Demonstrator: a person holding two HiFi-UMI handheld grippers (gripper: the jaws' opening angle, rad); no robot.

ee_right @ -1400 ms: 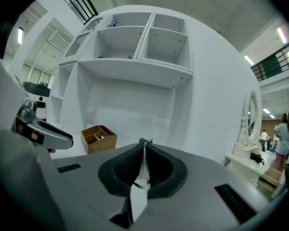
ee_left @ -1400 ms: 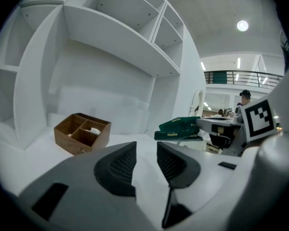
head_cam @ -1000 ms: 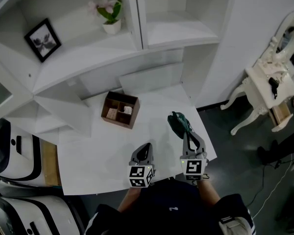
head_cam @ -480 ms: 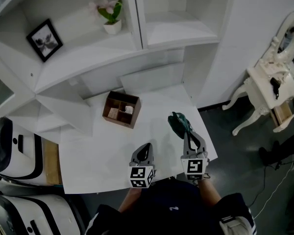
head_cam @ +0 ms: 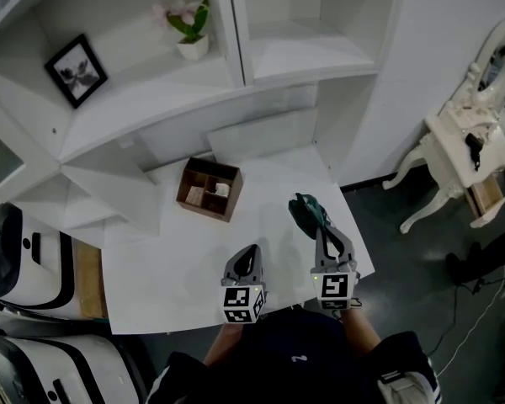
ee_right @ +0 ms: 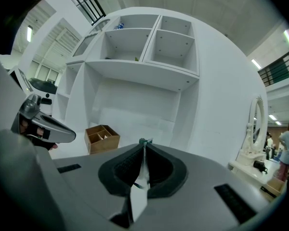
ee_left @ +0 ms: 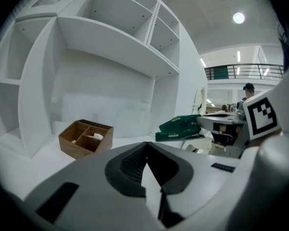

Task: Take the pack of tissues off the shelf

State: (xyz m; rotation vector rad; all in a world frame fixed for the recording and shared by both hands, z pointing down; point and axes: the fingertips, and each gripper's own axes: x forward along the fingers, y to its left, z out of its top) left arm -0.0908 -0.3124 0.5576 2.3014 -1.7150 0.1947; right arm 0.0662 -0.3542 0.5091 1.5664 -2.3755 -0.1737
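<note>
Jaws of the right gripper (head_cam: 317,228) pinch one edge of the green pack of tissues (head_cam: 306,212) — held over the desk (head_cam: 168,263), off the shelf (head_cam: 139,99). Left gripper (head_cam: 250,252) — jaws closed, empty.

No clear change, camera framing perhaps shifted slightly

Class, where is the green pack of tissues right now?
In the head view, the green plastic pack of tissues is pinched in the right claw above the white table, right of the brown wooden box.
</note>
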